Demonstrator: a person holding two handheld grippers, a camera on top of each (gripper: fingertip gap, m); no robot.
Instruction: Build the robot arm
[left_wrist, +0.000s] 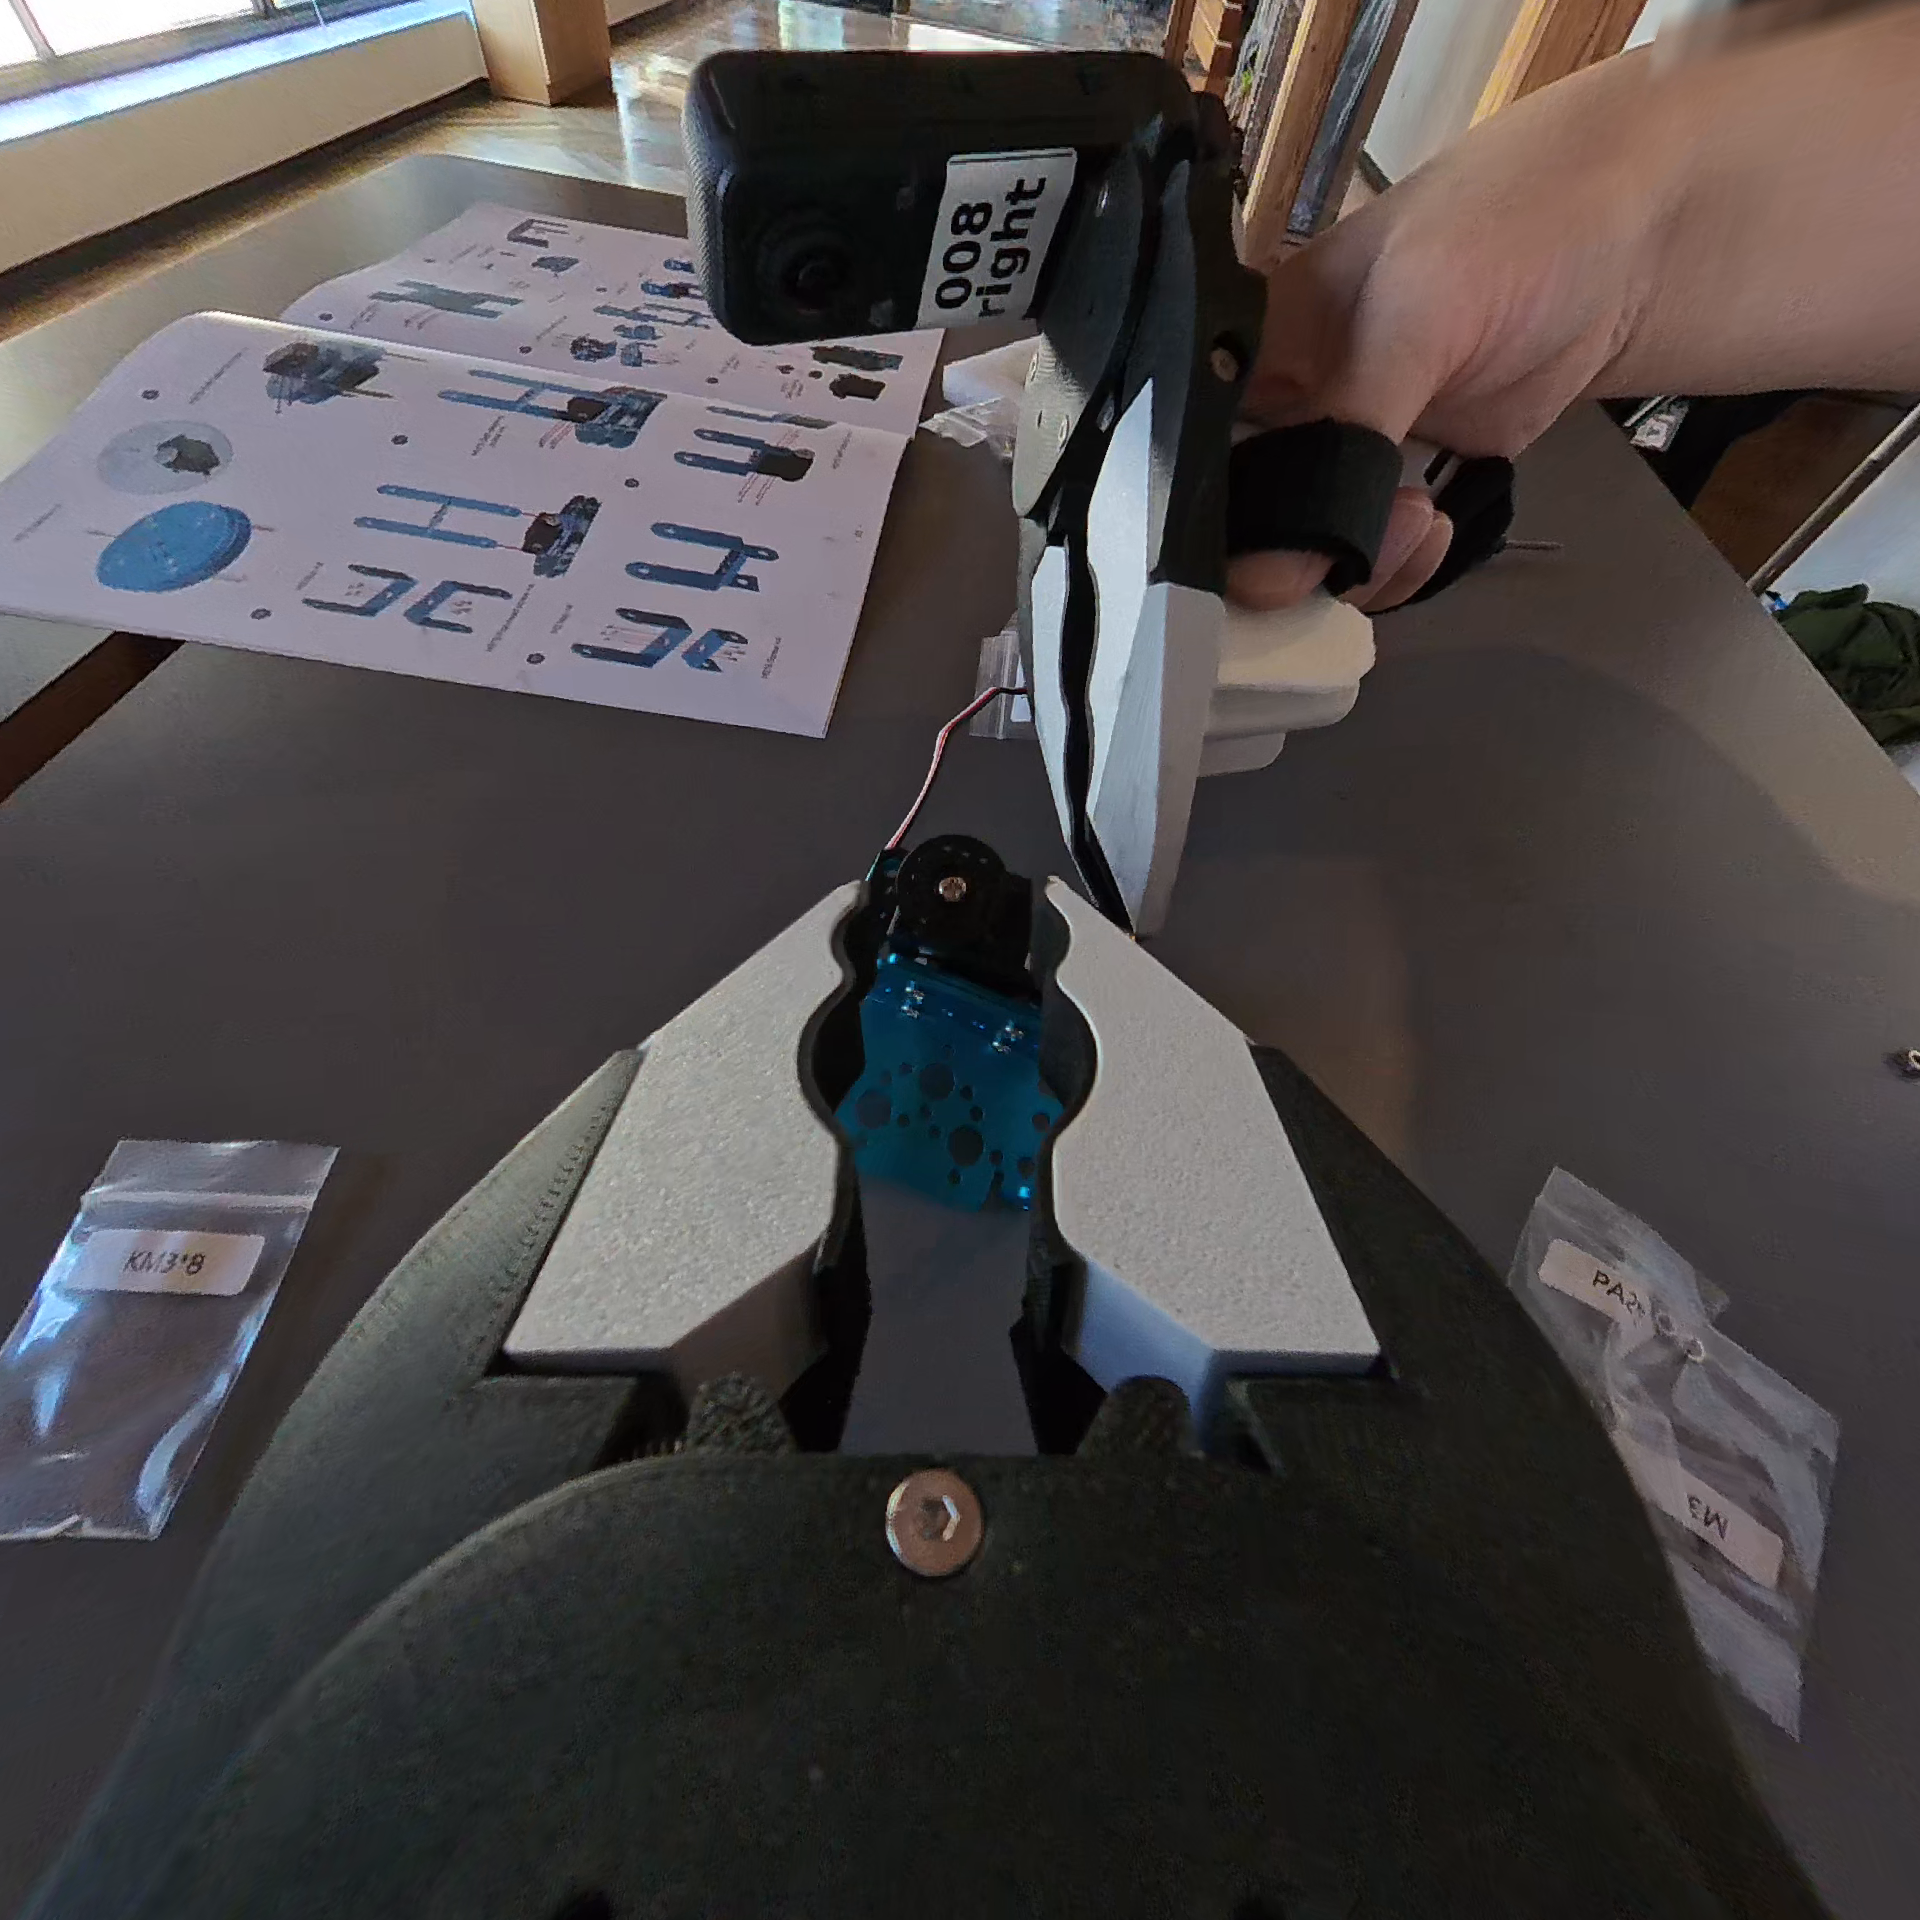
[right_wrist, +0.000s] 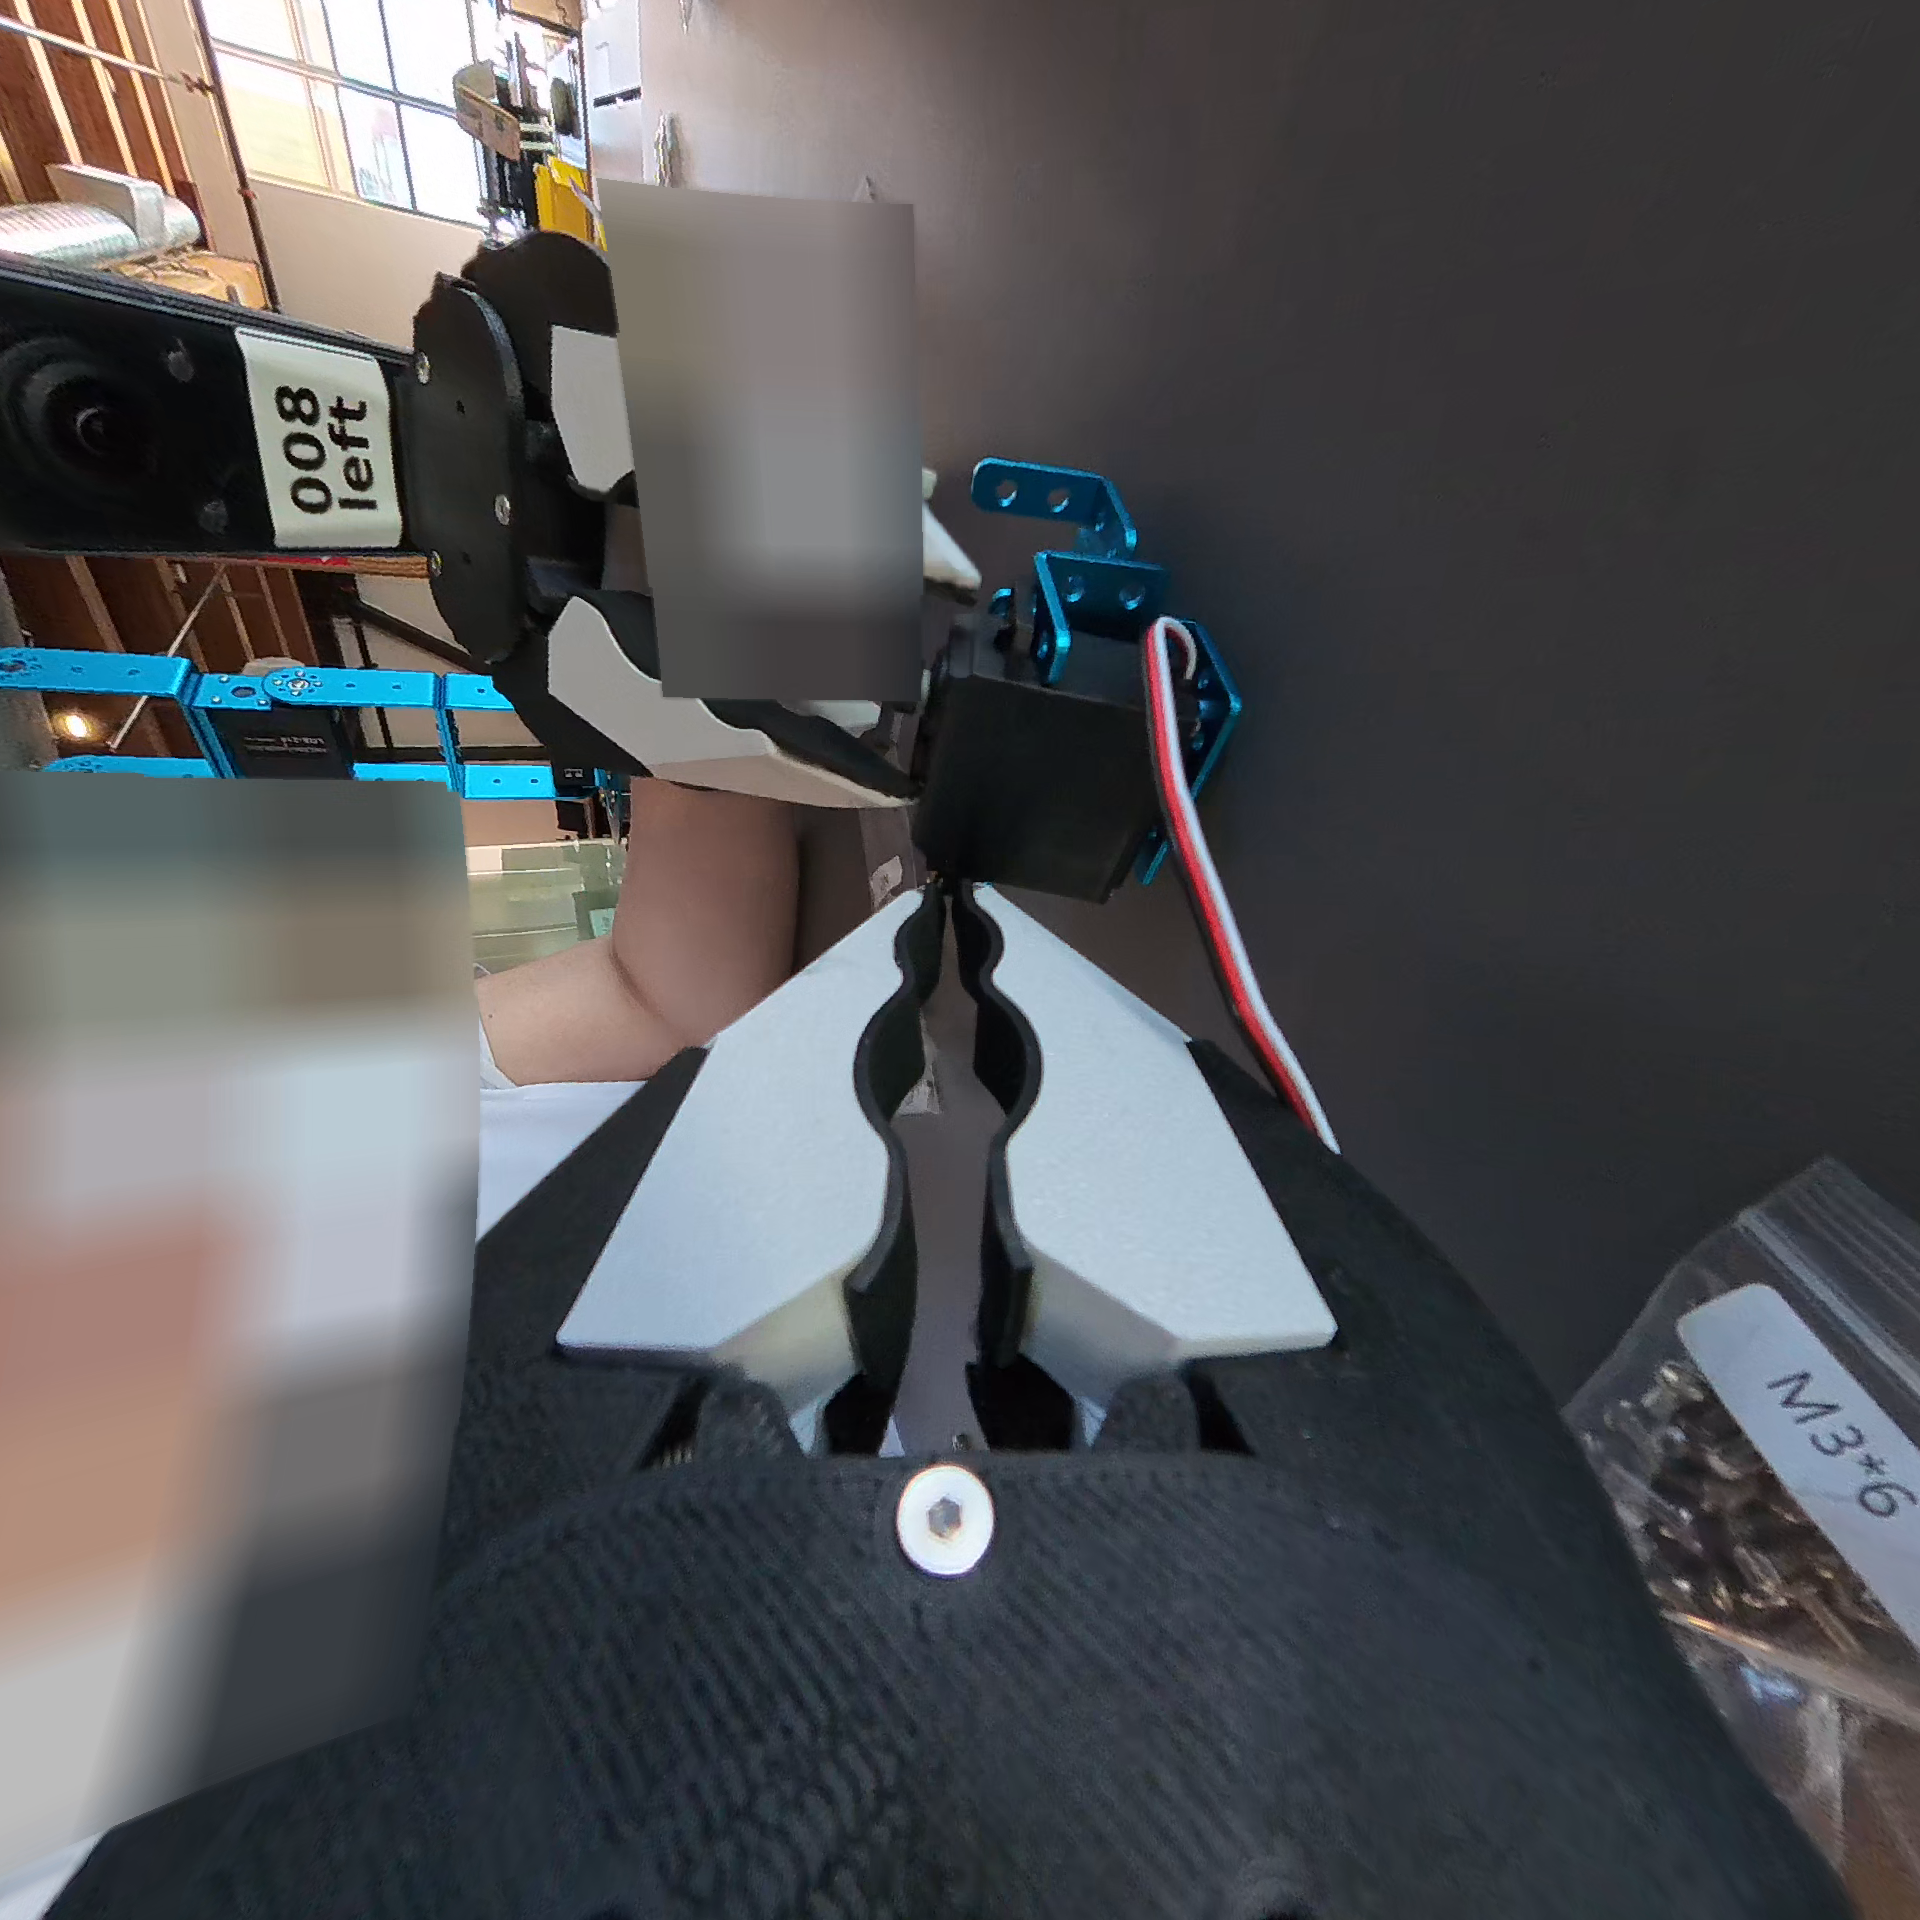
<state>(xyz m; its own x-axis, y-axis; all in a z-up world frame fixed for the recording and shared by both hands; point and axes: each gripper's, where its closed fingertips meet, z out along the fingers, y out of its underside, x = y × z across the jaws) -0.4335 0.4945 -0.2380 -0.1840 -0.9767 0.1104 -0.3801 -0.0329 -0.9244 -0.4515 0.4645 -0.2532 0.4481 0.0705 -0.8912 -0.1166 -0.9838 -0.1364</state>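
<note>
Dark grey tabletop (left_wrist: 520, 883) is filling both views, with wooden posts and bright windows showing beyond it. An open instruction booklet (left_wrist: 447, 488) is lying at the far left, well apart from the grippers. Two clear zip bags are lying flat, one bag at the left (left_wrist: 145, 1330) and one bag of small screws (left_wrist: 1683, 1434) at the right.

The left gripper (left_wrist: 951, 904) is pointing forward and slightly down, its white fingers (left_wrist: 707, 1143) clenching a black servo (left_wrist: 961, 904) fixed in a blue metal bracket (left_wrist: 940, 1091). This assembly is sitting between the fingers near their tips. A red, white and black cable (right_wrist: 1216, 883) is trailing away from the servo.

The right gripper (right_wrist: 948, 883) is being held by a bare hand (left_wrist: 1455, 312) and is coming in from the right, tilted steeply down. Its fingers are nearly closed with only a thin gap between them, and its tips are sitting against the servo's black corner. Whether something small is pinched at the tips is too hard to make out.

Mosaic patches are covering part of the left gripper and the lower left of the right wrist view.
</note>
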